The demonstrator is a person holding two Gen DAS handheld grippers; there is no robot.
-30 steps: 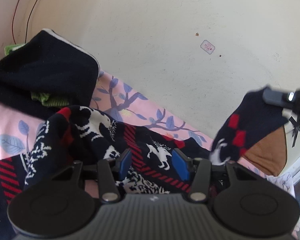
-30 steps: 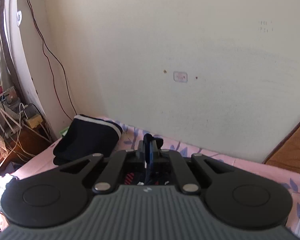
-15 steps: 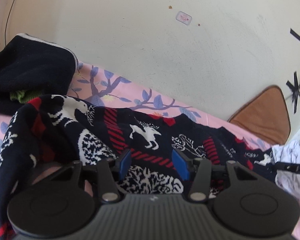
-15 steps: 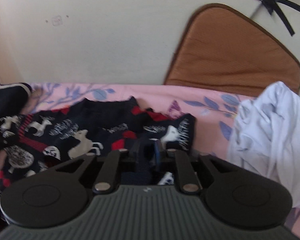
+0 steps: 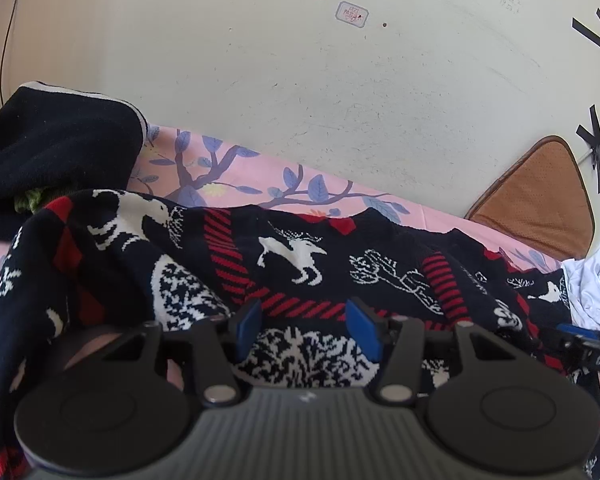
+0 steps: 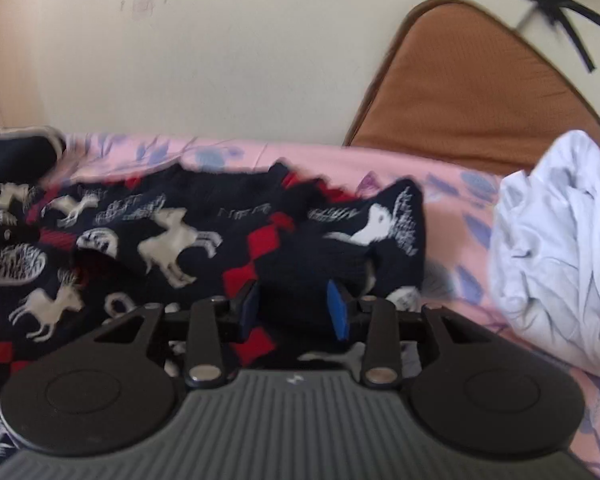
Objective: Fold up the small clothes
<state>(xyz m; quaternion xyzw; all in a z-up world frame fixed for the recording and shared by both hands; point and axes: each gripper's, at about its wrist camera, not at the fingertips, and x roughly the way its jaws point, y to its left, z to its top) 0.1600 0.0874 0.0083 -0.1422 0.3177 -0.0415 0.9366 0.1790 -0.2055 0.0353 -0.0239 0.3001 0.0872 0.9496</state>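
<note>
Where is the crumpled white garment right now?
In the right wrist view, the white garment lies bunched on the pink floral sheet at far right, just right of the reindeer sweater and below the brown cushion.

- The left gripper [image 5: 304, 330] is low and points forward; its two blue fingers [image 5: 247, 326] stand wide apart.
- The right gripper [image 6: 296, 312] is also low, with its fingers [image 6: 337, 312] spread apart.
</note>
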